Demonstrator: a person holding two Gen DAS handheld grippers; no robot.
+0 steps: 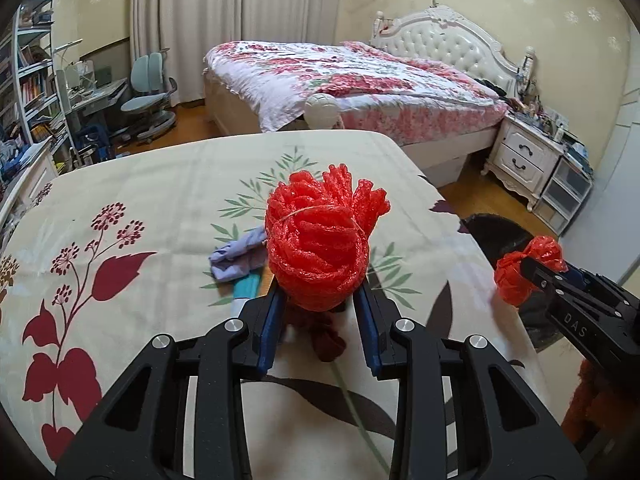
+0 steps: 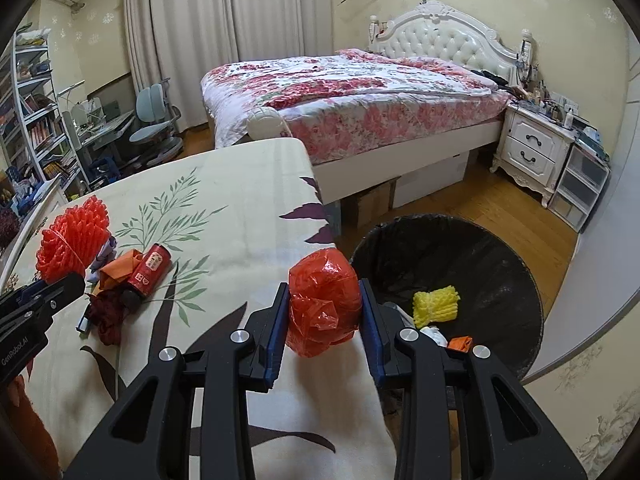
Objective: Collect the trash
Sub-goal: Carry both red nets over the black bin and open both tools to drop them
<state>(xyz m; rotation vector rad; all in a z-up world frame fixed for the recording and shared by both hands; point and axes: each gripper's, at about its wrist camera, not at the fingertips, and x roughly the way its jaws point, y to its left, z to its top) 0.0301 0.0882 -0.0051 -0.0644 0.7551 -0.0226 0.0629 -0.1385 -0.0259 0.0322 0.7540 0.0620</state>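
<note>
Two grippers are each carrying a piece of trash above a table covered with a floral cloth (image 1: 160, 184). The left gripper (image 1: 320, 300) is pinching a bundled red foam net (image 1: 320, 240) between its blue pads, the net bulging up and out past the fingertips. The right gripper (image 2: 324, 312) is squeezing a crumpled red plastic bag (image 2: 324, 300), the pads pressing on both of its sides.

In the right wrist view, the bag is hanging over the table's near right edge, just beside the rim of a black-lined trash bin (image 2: 520, 272) that is standing on the wooden floor against the table's corner. The bin's mouth is lying wide open; a yellow foam net (image 2: 436, 304), a white scrap and a small orange scrap are sitting at its bottom. Bare floor is running between the bin, the bed (image 2: 360, 100) and the white nightstand (image 2: 532, 148).

More trash is lying on the cloth to the left: a red can (image 2: 150, 272) is tipping over an orange wrapper (image 2: 120, 268), a dark red mesh scrap (image 2: 108, 316) is lying beside them, and a lilac crumpled piece (image 1: 236, 256) is peeking out behind the red foam net. The far half of the tabletop is lying uncluttered up to its back edge, which is nearly meeting the foot of the bed.
</note>
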